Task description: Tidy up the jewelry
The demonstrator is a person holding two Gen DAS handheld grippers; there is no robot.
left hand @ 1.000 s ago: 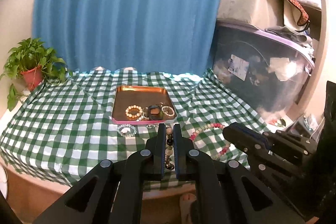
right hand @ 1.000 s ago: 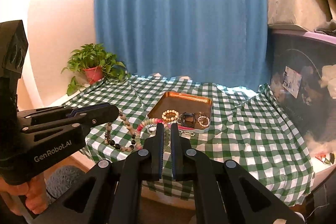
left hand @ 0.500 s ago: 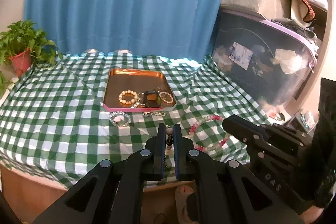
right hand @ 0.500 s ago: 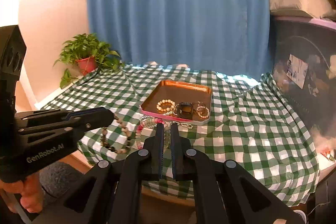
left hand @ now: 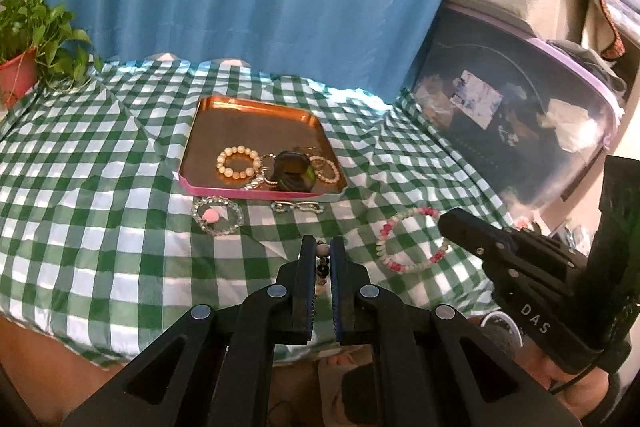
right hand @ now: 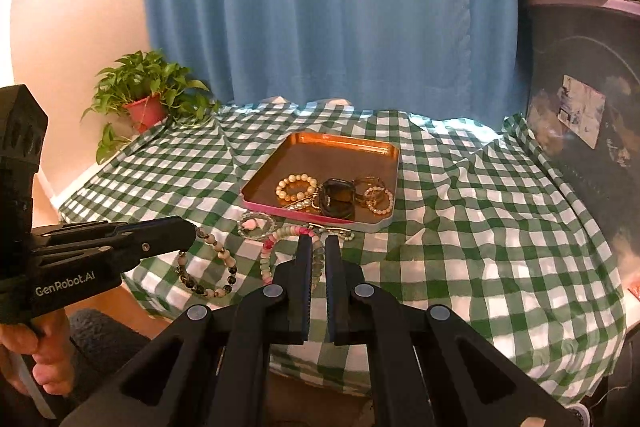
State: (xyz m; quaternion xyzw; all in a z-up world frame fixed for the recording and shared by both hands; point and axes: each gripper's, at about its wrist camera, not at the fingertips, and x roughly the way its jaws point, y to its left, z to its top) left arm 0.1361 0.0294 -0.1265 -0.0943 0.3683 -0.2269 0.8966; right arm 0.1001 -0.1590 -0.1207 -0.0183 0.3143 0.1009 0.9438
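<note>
My left gripper clenched, empty, dark-bead bracelet directly ahead of tips on checked cloth. Right gripper clenched, empty, over pink-bead bracelet. Copper tray beyond.

Glossy copper-toned metal tray, checked cloth tablecloth, matt black plastic tongs

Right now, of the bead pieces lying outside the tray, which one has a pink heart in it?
The small clear-bead bracelet just in front of the tray's pink rim. The pink-and-white strand and the dark-and-cream strand carry no heart.
</note>
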